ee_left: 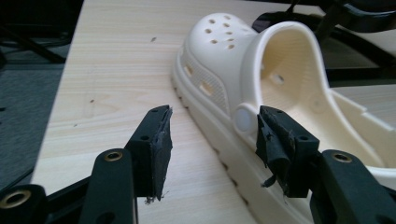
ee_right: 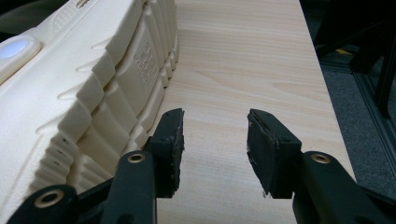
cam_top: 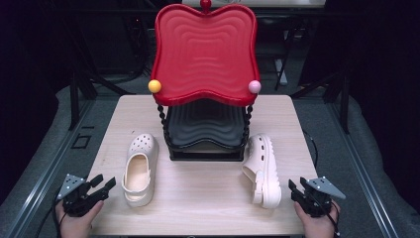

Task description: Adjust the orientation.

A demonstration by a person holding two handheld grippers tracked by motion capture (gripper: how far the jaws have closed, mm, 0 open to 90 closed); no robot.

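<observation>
1. High view: left tongs (cam_top: 105, 182), held in a hand (cam_top: 74, 223) at the near left corner of the surface (cam_top: 198, 198); jaws spread, nothing between them.
2. High view: right tongs (cam_top: 293, 187), held in a hand (cam_top: 317, 223) at the near right corner; jaws spread, pinching nothing.
3. Left clog (cam_top: 139, 168), cream, perforated toe; stands upright on its sole just to the right of the left tongs, toe pointing away from them, heel strap nearest them.
4. Left gripper view: left tongs (ee_left: 212, 140) wide apart; the left clog (ee_left: 243, 79) lies ahead and to the right of them, its strap rivet just off the right pad; whether pad and clog touch cannot be told.
5. Right clog (cam_top: 261, 168), cream, chunky sole; lies tipped on its side just to the left of the right tongs, ridged sole facing them.
6. Right gripper view: right tongs (ee_right: 215, 144) open over bare surface (ee_right: 243, 60); the right clog (ee_right: 93, 84) runs along their left side, its treaded sole just beside the left pad.
7. Rack with a red tray (cam_top: 205, 52) on top and a black tray (cam_top: 205, 124) beneath; stands beyond both tongs, between the two clogs' toe ends, well apart from either pair of tongs.
</observation>
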